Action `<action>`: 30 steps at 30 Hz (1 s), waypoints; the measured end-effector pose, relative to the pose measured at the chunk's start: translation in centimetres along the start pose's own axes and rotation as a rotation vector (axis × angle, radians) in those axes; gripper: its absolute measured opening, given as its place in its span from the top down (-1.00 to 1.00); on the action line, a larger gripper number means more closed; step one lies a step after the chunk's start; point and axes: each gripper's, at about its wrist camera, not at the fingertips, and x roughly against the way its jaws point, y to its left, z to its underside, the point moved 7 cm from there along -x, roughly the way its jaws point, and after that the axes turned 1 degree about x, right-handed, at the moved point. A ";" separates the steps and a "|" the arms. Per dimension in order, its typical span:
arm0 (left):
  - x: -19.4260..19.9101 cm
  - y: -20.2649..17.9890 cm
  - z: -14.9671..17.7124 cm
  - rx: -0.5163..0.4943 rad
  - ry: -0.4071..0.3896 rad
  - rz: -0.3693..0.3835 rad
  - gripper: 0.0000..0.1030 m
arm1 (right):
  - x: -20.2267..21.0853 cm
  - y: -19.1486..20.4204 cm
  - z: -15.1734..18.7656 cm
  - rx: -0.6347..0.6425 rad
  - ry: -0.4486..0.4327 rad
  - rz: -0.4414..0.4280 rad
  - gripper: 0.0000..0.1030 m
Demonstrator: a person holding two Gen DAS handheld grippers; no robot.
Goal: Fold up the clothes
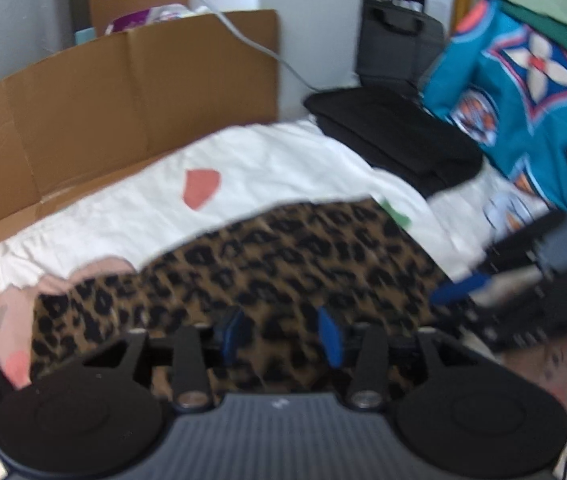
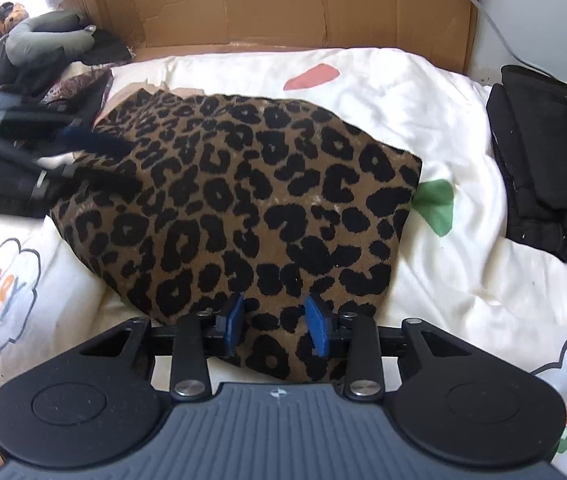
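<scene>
In my right wrist view the folded leopard-print garment (image 2: 243, 200) fills the centre of the frame, lying on the white printed bedsheet (image 2: 443, 280). Its right edge runs straight down from the upper right corner beside a green patch on the sheet, and its near edge passes under my right gripper (image 2: 277, 326) at the bottom centre. Those blue pads stand partly apart over the fabric; I see nothing pinched between them.

The left gripper (image 2: 95, 160) comes in blurred at the left of that frame, over the garment's left edge. In its own view the left gripper (image 1: 283, 334) has its pads apart above the leopard print, gripping nothing.

Open sheet shows above the garment and along the lower left and right of the right wrist view. A folded black garment (image 2: 547, 160) blocks the right edge, a cardboard box (image 2: 303, 0) walls off the top, and a teal patterned garment (image 1: 523, 92) hangs at the upper right of the left view.
</scene>
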 end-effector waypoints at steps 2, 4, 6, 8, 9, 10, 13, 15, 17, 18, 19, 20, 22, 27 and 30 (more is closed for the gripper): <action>-0.5 -0.3 1.6 -0.046 0.032 -0.012 0.08 | -0.2 0.0 0.0 -0.004 0.001 0.001 0.19; -0.7 -0.1 2.9 -0.076 0.054 -0.034 0.08 | -0.2 0.0 0.0 0.002 0.005 0.004 0.18; -0.5 0.8 3.9 -0.087 0.061 -0.054 0.06 | -0.2 0.0 -0.1 0.006 0.005 0.004 0.18; -0.1 2.0 4.9 -0.079 0.072 -0.073 0.06 | -0.3 0.0 0.0 0.008 0.004 0.003 0.18; 0.1 2.8 5.4 -0.070 0.081 -0.082 0.06 | -0.3 0.0 0.0 0.009 0.004 0.003 0.18; 0.3 3.5 5.9 -0.062 0.093 -0.094 0.06 | -0.3 -0.1 -0.1 0.009 0.005 0.004 0.17; 1.0 5.5 7.4 -0.023 0.125 -0.128 0.09 | -0.5 -0.1 -0.1 0.007 0.006 0.005 0.16; 1.4 6.4 8.1 0.005 0.133 -0.139 0.09 | -0.5 -0.2 -0.2 -0.004 0.006 0.006 0.16; 1.9 7.0 8.4 0.011 0.140 -0.157 0.10 | -0.2 -0.5 -0.4 -0.035 0.001 0.003 0.17; 2.2 7.4 8.5 0.019 0.144 -0.166 0.16 | 0.2 -0.7 -0.6 -0.062 -0.003 -0.003 0.17; 2.4 7.9 8.6 0.034 0.153 -0.182 0.24 | 0.6 -1.0 -0.7 -0.089 -0.008 -0.010 0.17; 2.8 8.5 8.8 0.067 0.167 -0.195 0.44 | 1.0 -1.2 -0.8 -0.112 -0.013 -0.019 0.17; 3.7 9.8 9.2 0.148 0.185 -0.211 0.47 | 2.0 -1.7 -0.9 -0.149 -0.019 -0.029 0.17; 6.0 10.5 9.0 0.324 0.162 -0.177 0.54 | 4.3 -2.7 0.3 -0.278 -0.016 -0.065 0.16; 6.3 10.4 8.7 0.396 0.150 -0.147 0.46 | 4.7 -3.3 1.9 -0.402 0.001 -0.122 0.16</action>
